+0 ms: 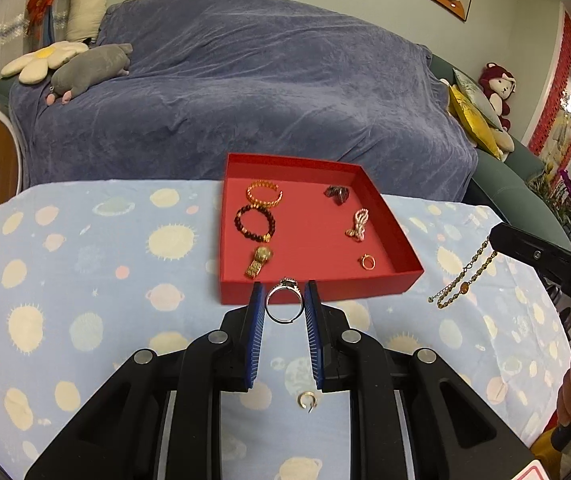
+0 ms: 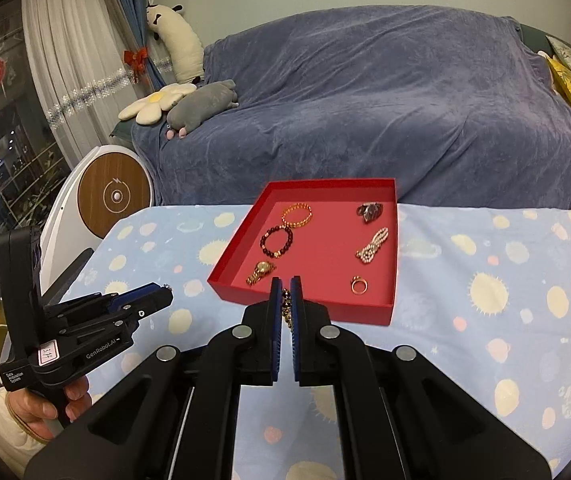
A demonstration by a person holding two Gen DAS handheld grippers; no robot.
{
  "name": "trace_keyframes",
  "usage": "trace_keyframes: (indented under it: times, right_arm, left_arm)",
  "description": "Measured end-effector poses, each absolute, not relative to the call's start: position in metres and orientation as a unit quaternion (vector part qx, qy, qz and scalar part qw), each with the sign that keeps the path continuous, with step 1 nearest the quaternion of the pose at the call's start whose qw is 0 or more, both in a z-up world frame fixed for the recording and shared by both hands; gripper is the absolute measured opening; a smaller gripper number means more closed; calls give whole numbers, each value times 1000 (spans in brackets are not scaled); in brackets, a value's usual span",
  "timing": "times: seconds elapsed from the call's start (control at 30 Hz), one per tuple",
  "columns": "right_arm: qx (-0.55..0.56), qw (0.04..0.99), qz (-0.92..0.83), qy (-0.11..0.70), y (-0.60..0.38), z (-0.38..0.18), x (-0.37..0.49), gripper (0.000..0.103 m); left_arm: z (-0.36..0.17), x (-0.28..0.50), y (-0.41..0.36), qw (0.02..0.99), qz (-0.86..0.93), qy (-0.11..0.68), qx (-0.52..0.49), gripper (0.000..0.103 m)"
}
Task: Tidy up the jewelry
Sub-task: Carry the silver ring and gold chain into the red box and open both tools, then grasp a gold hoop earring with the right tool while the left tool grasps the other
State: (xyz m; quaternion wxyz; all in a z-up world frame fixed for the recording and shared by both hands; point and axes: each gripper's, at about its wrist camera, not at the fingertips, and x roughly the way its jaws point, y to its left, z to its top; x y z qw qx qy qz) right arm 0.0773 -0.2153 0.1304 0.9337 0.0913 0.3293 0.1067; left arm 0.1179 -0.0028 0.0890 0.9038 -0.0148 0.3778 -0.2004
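A red tray (image 1: 399, 224) (image 2: 241, 252) sits on the table and holds several pieces: a gold bracelet (image 1: 264, 194), a dark bead bracelet (image 1: 254, 223), a gold watch (image 1: 259, 261), a pearl piece (image 1: 359, 224), a gold ring (image 1: 368, 261) and a dark brooch (image 1: 337, 193). My left gripper (image 1: 284, 304) is shut on a silver ring (image 1: 283, 302), held just before the tray's near wall. My right gripper (image 2: 285, 300) is shut on a gold chain bracelet (image 1: 461, 280) (image 2: 286, 308), which hangs down right of the tray. A small gold hoop (image 1: 307, 400) lies on the cloth under my left gripper.
The table wears a light blue cloth with planets and suns (image 1: 85, 280). A sofa under a blue-grey throw (image 1: 245, 100) stands behind the table, with plush toys on it. A round wooden-faced device (image 2: 114, 196) stands to the left.
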Motion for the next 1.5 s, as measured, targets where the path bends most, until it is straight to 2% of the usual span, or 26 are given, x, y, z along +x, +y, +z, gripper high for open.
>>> trace_keyframes:
  times: [0.23, 0.5, 0.97, 1.0, 1.03, 1.1, 1.3, 1.5]
  right_arm:
    - [97, 934, 82, 335, -235, 128, 141, 3]
    - [103, 922, 67, 368, -244, 82, 198, 3]
    - [107, 903, 78, 410, -234, 28, 234, 5]
    - [107, 904, 76, 407, -234, 28, 233, 5]
    - [107, 904, 76, 406, -234, 29, 233, 6]
    - [104, 907, 75, 401, -234, 32, 231, 6]
    - [99, 916, 79, 380, -240, 59, 201, 6]
    - [100, 923, 80, 362, -243, 91, 150, 18]
  left_arm:
    - [91, 179, -43, 901, -210, 380, -2, 17]
    - [49, 232, -84, 891, -210, 403, 14, 17]
    - [-6, 272, -92, 871, -193, 453, 7, 19]
    - [-7, 272, -90, 871, -193, 453, 3, 24]
    - [-7, 272, -88, 871, -189, 453, 0, 35]
    - [-4, 270, -84, 876, -186, 445, -7, 43]
    - [28, 252, -67, 890, -185, 417, -18, 44]
    - [65, 208, -40, 903, -169, 394, -9, 47]
